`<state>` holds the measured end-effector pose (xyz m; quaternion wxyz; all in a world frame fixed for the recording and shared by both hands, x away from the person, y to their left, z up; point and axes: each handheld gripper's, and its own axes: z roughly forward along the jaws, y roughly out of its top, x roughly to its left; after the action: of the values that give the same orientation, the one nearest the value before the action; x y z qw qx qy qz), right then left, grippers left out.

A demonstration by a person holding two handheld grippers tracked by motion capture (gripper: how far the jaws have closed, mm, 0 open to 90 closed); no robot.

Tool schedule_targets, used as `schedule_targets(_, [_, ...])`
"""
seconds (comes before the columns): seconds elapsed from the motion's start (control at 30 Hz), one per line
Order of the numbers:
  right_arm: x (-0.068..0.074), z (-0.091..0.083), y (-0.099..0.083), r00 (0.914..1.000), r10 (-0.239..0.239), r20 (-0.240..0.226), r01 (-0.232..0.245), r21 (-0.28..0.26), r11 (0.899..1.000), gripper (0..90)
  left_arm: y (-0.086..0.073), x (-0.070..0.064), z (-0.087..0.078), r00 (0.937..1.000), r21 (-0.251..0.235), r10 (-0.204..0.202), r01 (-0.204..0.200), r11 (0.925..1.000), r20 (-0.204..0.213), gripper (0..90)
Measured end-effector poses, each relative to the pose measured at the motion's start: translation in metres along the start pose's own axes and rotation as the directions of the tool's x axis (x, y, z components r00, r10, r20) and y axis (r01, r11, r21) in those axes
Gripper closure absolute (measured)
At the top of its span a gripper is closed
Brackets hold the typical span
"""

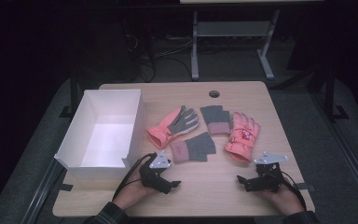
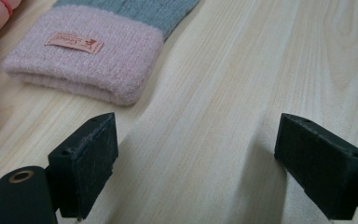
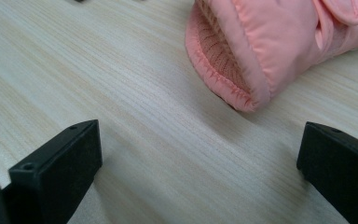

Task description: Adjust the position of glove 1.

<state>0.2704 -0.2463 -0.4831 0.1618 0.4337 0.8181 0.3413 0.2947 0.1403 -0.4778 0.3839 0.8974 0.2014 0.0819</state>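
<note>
Four gloves lie mid-table. A pink ski glove with a grey palm (image 1: 172, 125) is at the left, a grey knit fingerless glove with a pink cuff (image 1: 193, 149) lies in front of it, a second grey knit glove (image 1: 215, 119) sits behind, and a pink ski glove (image 1: 242, 136) is at the right. My left gripper (image 1: 170, 184) rests open near the front edge, just short of the knit glove's pink cuff (image 2: 86, 58). My right gripper (image 1: 242, 182) is open too, with the right ski glove's cuff (image 3: 233, 60) a little ahead of its jaws. Nothing is between either pair of jaws.
An empty white box (image 1: 103, 133) stands at the table's left side, close to my left hand. The wooden table (image 1: 214, 196) has a round cable hole (image 1: 214, 94) at the back. A desk frame and cables are on the dark floor beyond.
</note>
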Motion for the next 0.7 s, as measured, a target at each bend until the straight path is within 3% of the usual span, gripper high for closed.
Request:
schedule_targets(0.23, [0.0,0.0,0.0,1.0,-0.003,-0.004,0.003,-0.002,1.0,0.0,0.001,-0.001,0.001,0.9999,-0.002,-0.012,0.012,0.9999,-0.006,12.5])
schedule_targets(0.5, [-0.001,0.0,0.0,1.0,-0.007,-0.006,0.007,-0.002,1.0,0.0,0.007,-0.002,-0.001,0.9997,0.058,-0.013,0.014,0.9982,-0.022,15.5])
schedule_targets(0.7, [-0.001,0.0,0.0,0.9999,-0.009,-0.006,0.009,-0.002,1.0,0.0,0.015,-0.001,-0.008,0.9996,0.021,-0.029,0.029,0.9994,-0.005,26.2])
